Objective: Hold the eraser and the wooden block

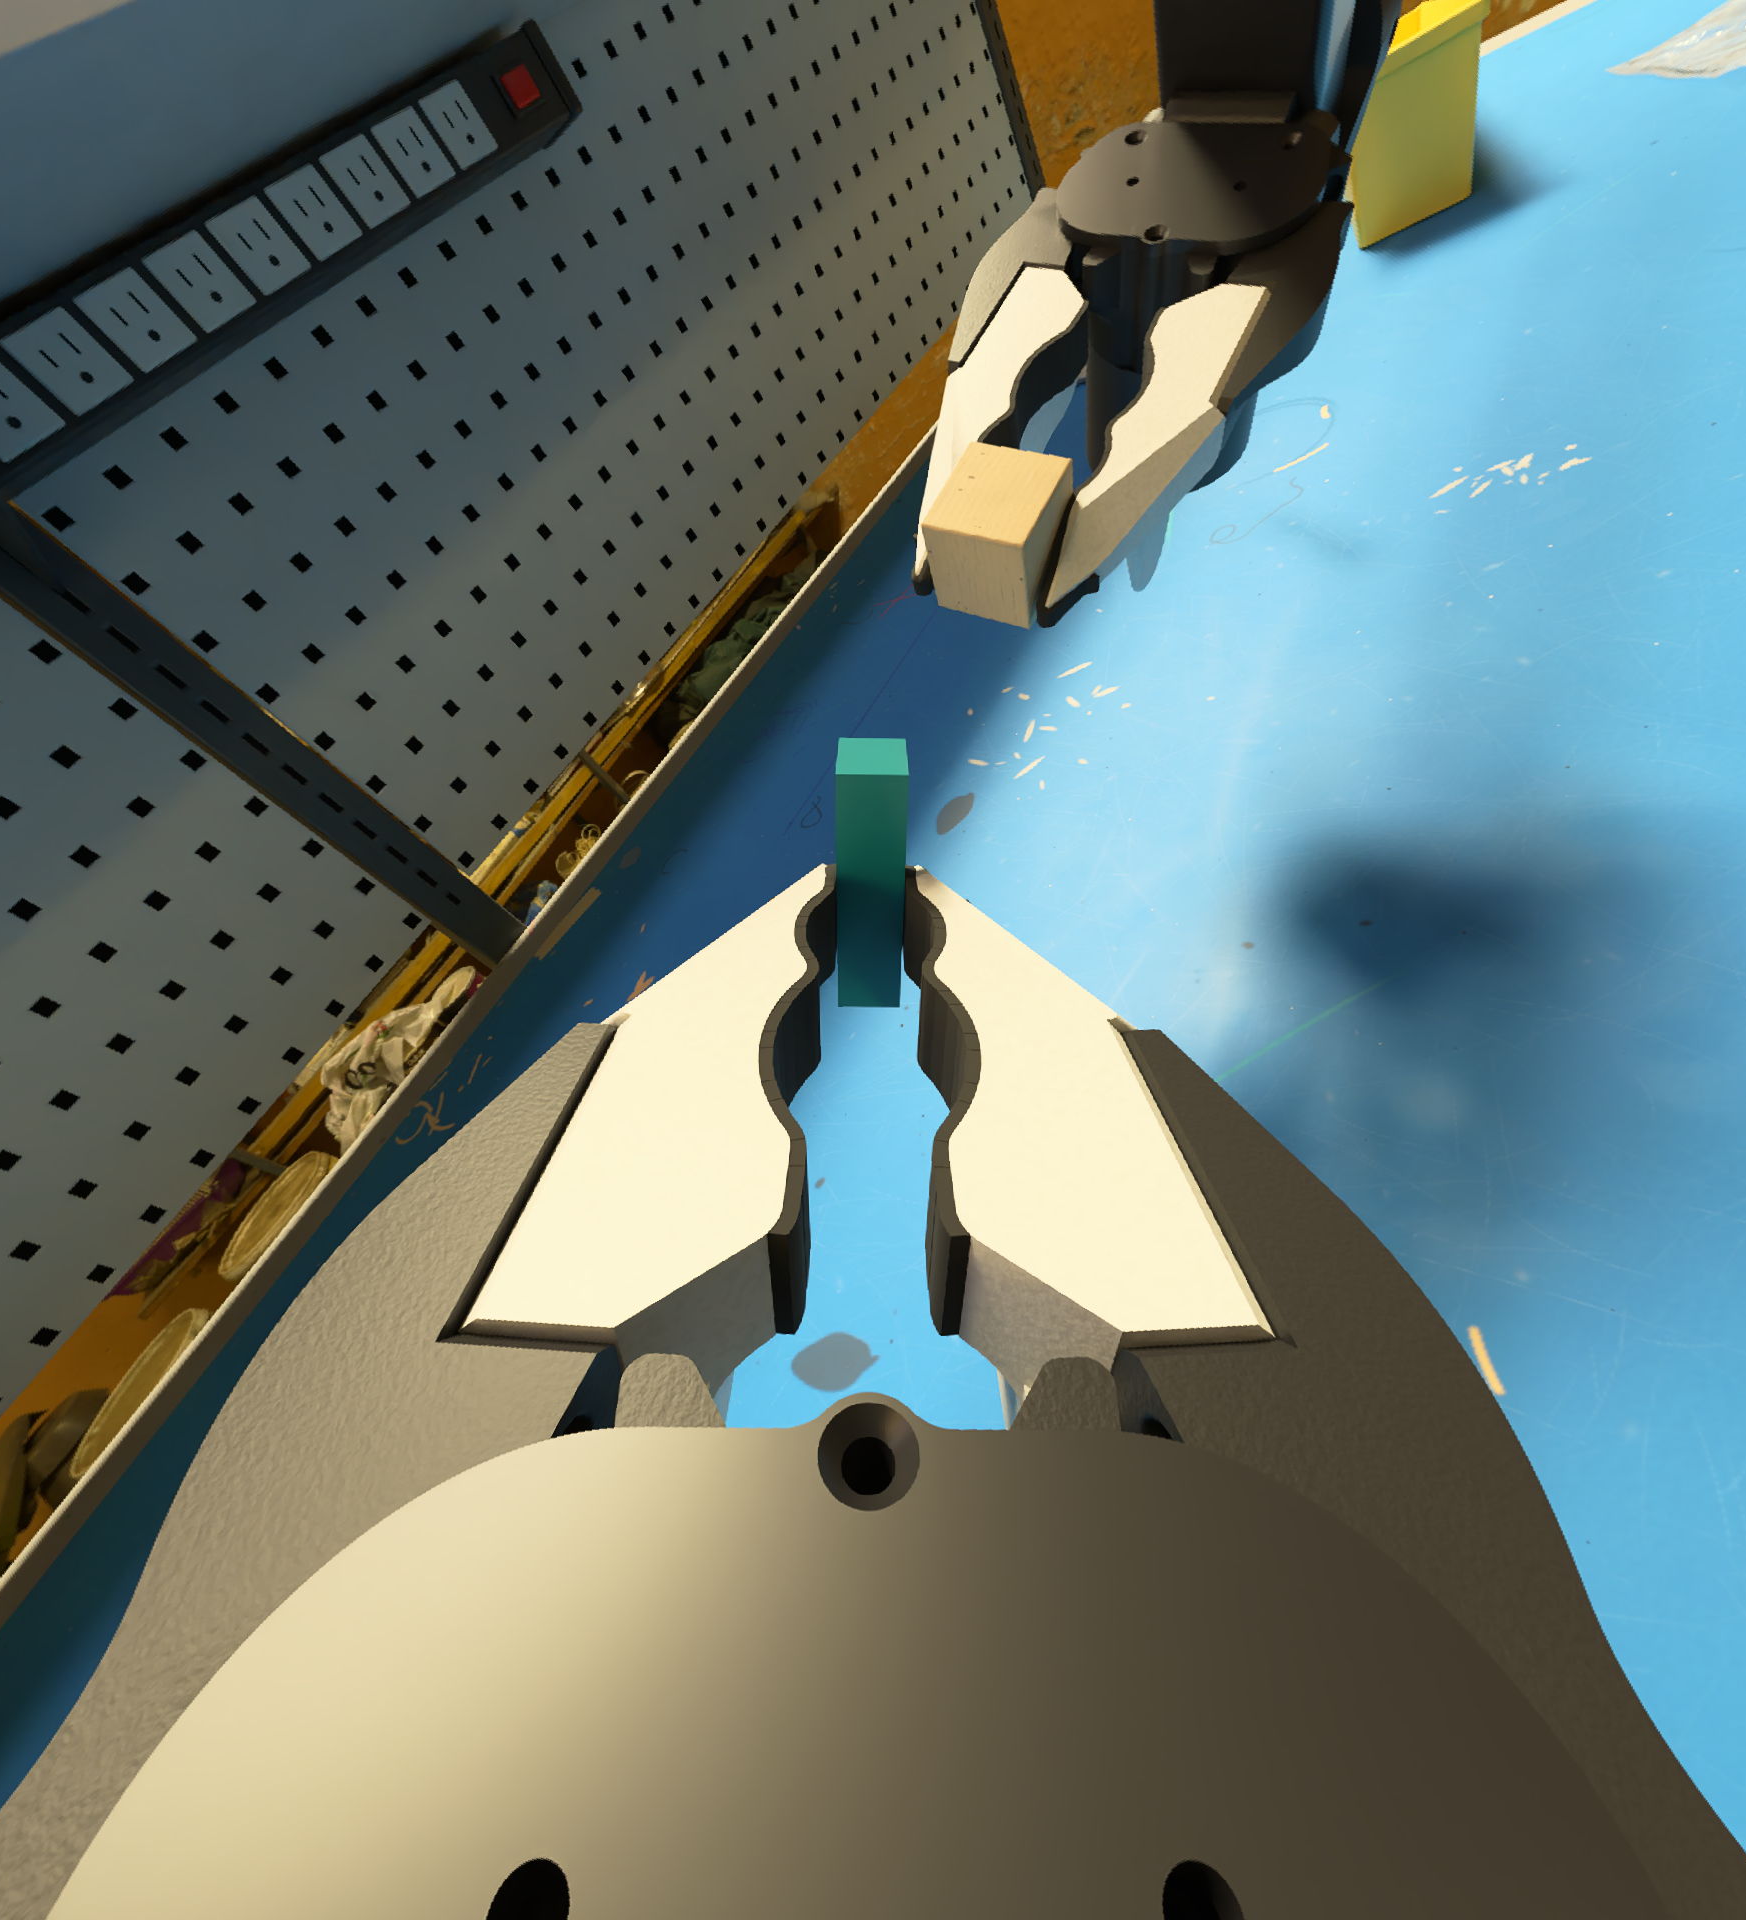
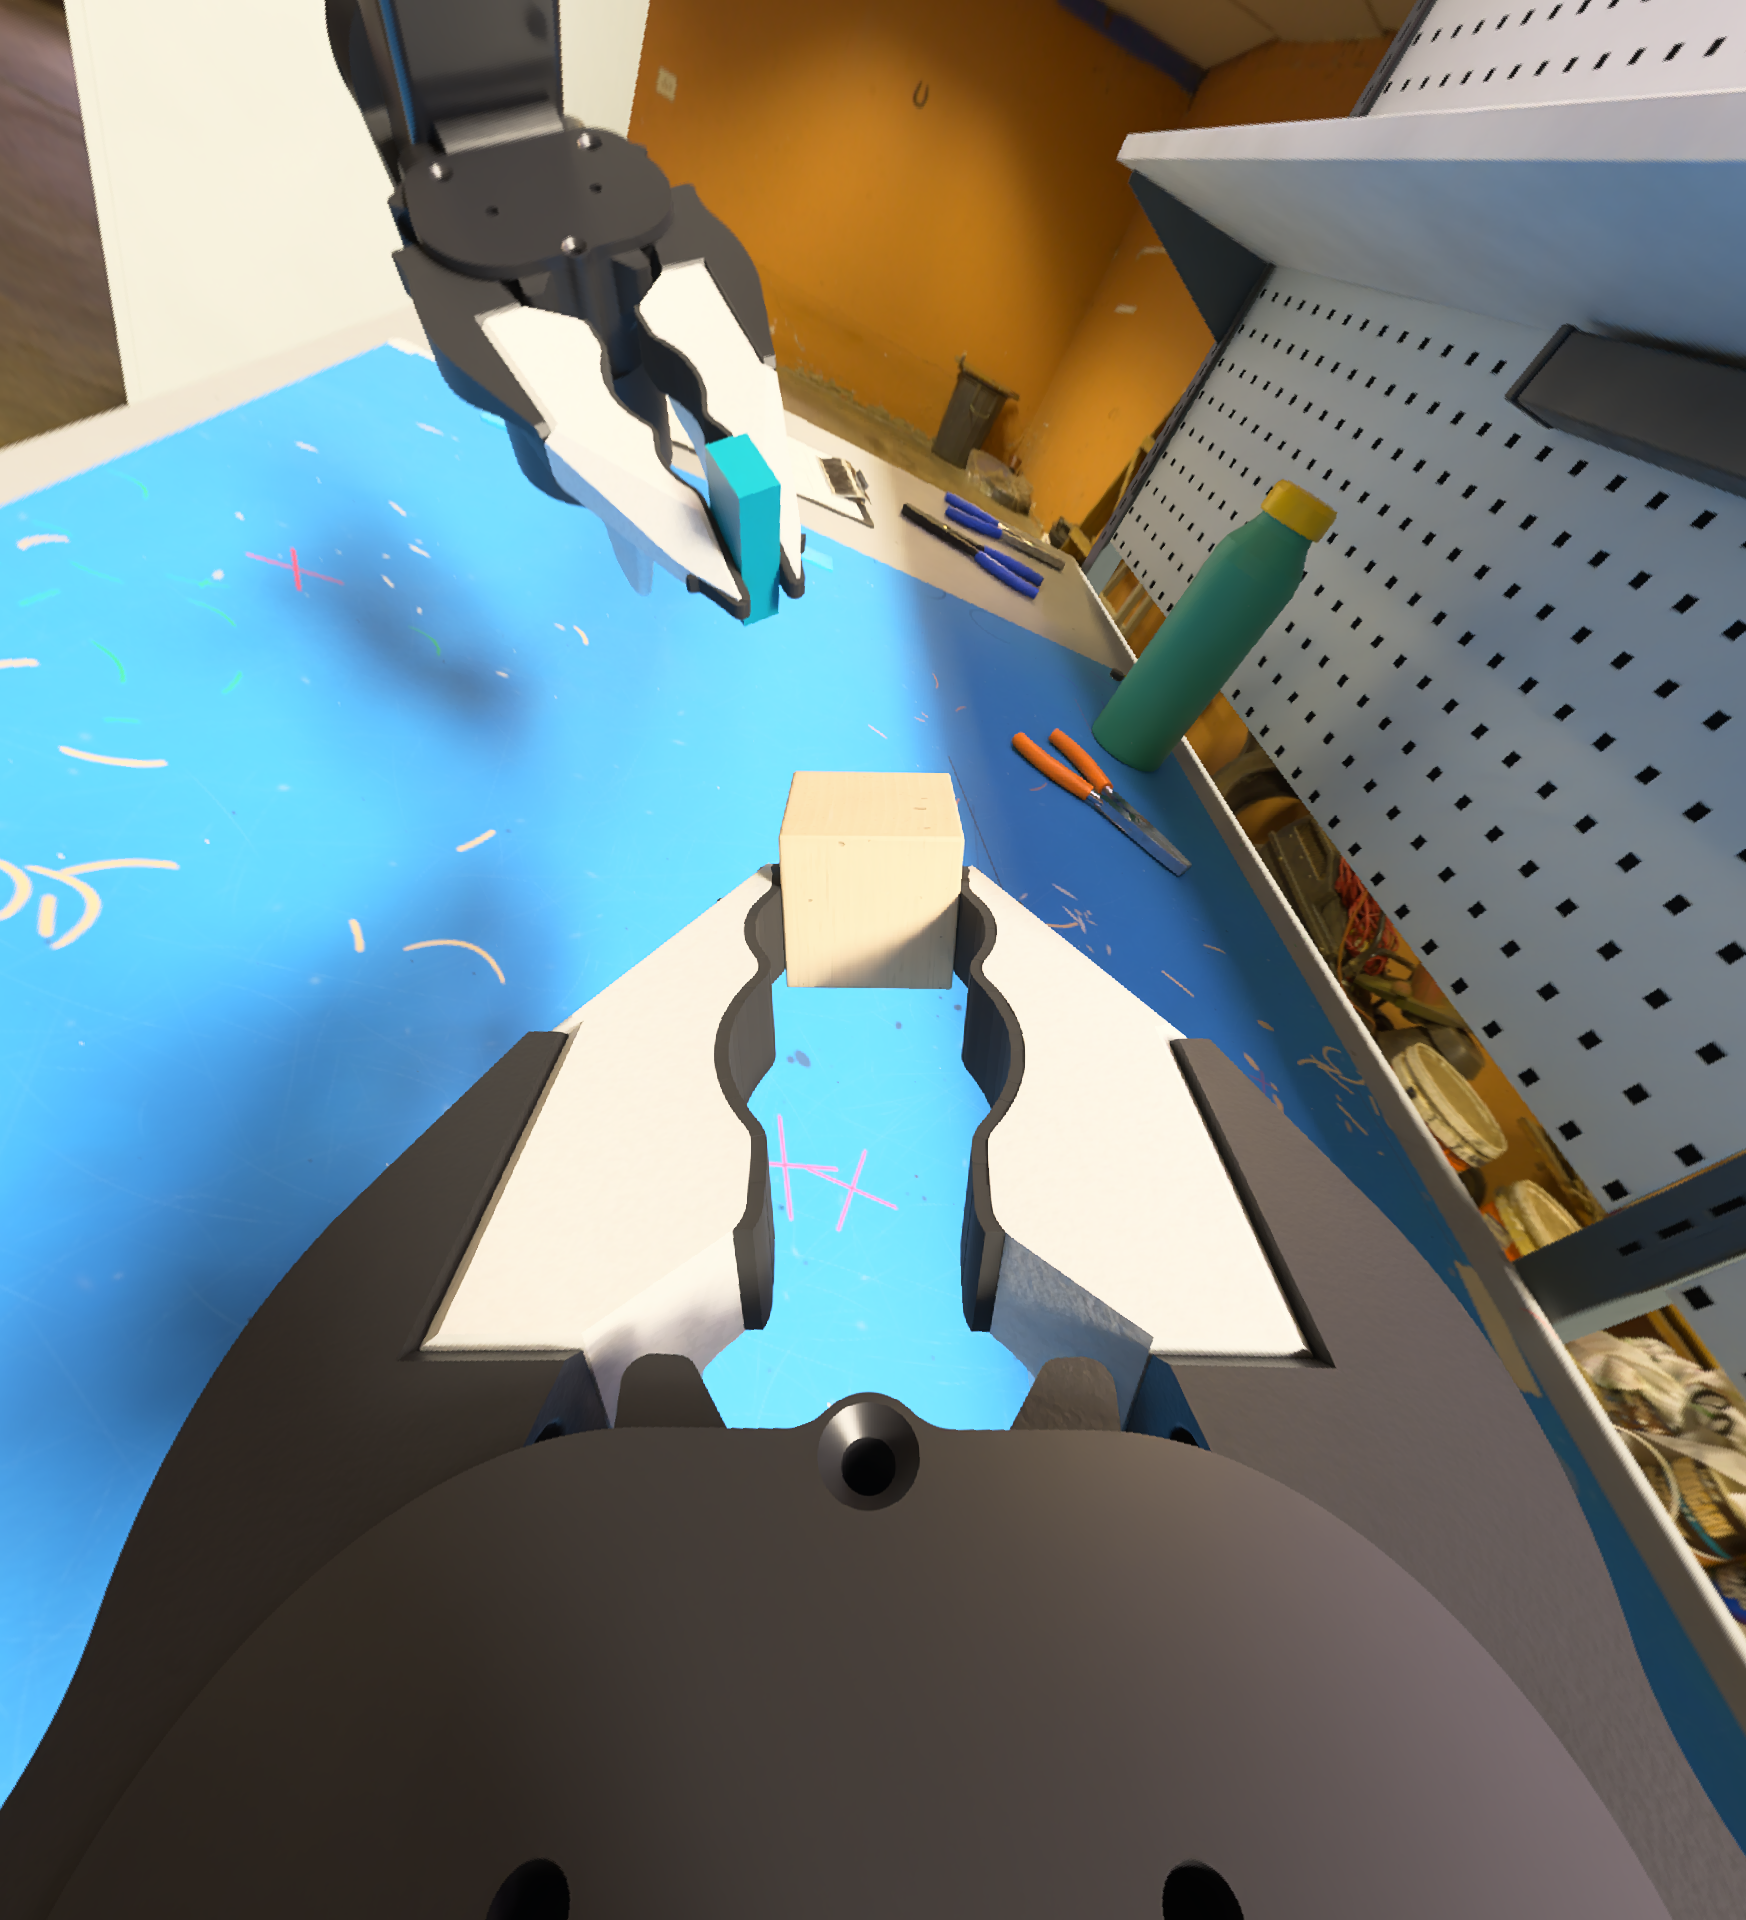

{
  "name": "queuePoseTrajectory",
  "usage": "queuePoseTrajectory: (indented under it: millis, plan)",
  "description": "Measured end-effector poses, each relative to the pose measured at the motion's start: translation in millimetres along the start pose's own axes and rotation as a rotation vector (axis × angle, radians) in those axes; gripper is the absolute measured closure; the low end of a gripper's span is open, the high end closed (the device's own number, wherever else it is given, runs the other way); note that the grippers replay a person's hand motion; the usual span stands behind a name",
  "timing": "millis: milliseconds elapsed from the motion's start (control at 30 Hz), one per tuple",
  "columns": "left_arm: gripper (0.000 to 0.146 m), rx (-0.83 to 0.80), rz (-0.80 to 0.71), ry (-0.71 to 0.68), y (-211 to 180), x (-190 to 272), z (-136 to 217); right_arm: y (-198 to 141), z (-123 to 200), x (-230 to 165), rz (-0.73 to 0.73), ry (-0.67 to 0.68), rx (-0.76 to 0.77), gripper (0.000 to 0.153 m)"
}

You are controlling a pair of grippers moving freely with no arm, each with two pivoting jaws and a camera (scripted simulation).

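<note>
My left gripper (image 1: pixel 870 883) is shut on a teal eraser (image 1: pixel 870 873), a narrow bar that sticks out past the fingertips, above the blue table. My right gripper (image 2: pixel 870 883) is shut on a pale wooden block (image 2: pixel 870 878), a cube held between the fingertips above the table. The left wrist view shows the right gripper (image 1: pixel 994 592) farther off with the wooden block (image 1: pixel 994 535) in it. The right wrist view shows the left gripper (image 2: pixel 760 592) farther off with the eraser (image 2: pixel 747 520) in it. Both objects are clear of the table.
The blue table top (image 2: pixel 225 1039) is scratched and marked. A green bottle with a yellow cap (image 2: pixel 1201 634) and orange pliers (image 2: pixel 1097 790) sit near the pegboard (image 2: pixel 1575 727). Blue-handled tools (image 2: pixel 994 540) lie farther back. A yellow box (image 1: pixel 1420 135) stands behind the right gripper. A power strip (image 1: pixel 235 249) hangs on the pegboard.
</note>
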State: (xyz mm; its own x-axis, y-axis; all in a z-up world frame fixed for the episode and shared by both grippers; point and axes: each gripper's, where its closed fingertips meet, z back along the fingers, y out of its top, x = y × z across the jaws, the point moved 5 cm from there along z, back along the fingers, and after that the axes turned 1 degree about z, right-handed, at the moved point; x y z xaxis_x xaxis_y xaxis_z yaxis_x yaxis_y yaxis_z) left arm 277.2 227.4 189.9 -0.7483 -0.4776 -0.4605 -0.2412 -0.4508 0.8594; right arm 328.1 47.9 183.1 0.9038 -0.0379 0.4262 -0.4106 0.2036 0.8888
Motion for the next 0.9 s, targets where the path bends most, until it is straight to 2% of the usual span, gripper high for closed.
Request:
queuePoseTrajectory:
  millis: [633,900]
  plan:
    - [0.135,0.004,-0.002,-0.005,2.1,0.4,-0.3,4.7,3.2,-1.0,-0.025,0.018,0.058,0.121]
    - [0.135,-0.011,-0.011,-0.015,3.0,2.0,-3.3,6.6,0.6,-3.0,0.088,-0.069,-0.004,0.121]
